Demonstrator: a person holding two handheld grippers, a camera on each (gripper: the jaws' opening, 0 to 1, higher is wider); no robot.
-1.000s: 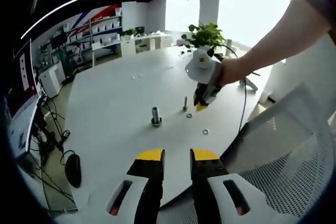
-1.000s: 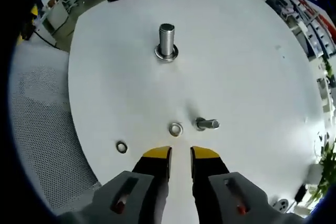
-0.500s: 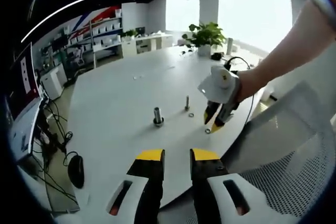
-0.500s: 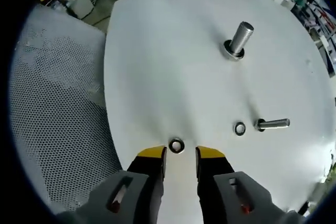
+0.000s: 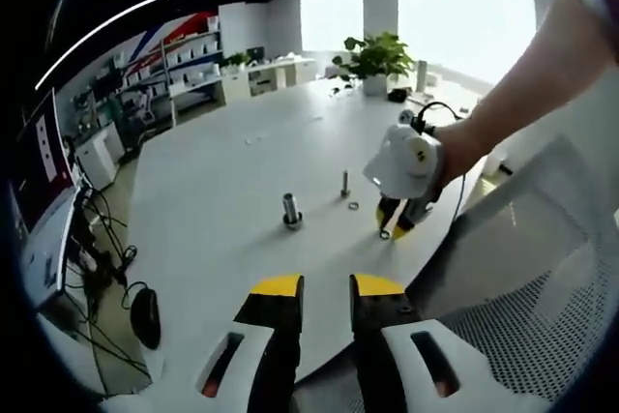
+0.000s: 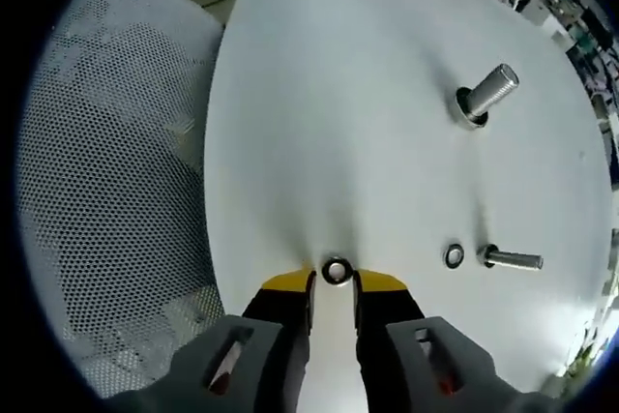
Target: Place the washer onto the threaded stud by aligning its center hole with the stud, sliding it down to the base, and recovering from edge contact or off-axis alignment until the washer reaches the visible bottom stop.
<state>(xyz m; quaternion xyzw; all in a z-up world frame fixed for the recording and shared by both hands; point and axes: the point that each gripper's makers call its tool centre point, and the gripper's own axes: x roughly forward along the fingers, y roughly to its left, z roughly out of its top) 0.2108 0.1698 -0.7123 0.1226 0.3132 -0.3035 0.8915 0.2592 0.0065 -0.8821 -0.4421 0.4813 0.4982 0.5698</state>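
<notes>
Two washers: one (image 6: 336, 271) is seen between the right claw's tips, flat on the desk (image 6: 338, 94) near its edge; another (image 6: 454, 256) lies beside the thin stud.
Left claw (image 5: 327, 286): empty, jaws apart, held back over the desk edge.
Right claw (image 6: 332, 283): jaws slightly apart, flanking the washer, not yet closed.
Studs: thick one (image 6: 486, 94) upright; thin one (image 6: 513, 260) further right.
Handling: judged light, stiff, thin, slippery; best pinched by opposite rim edges.
</notes>
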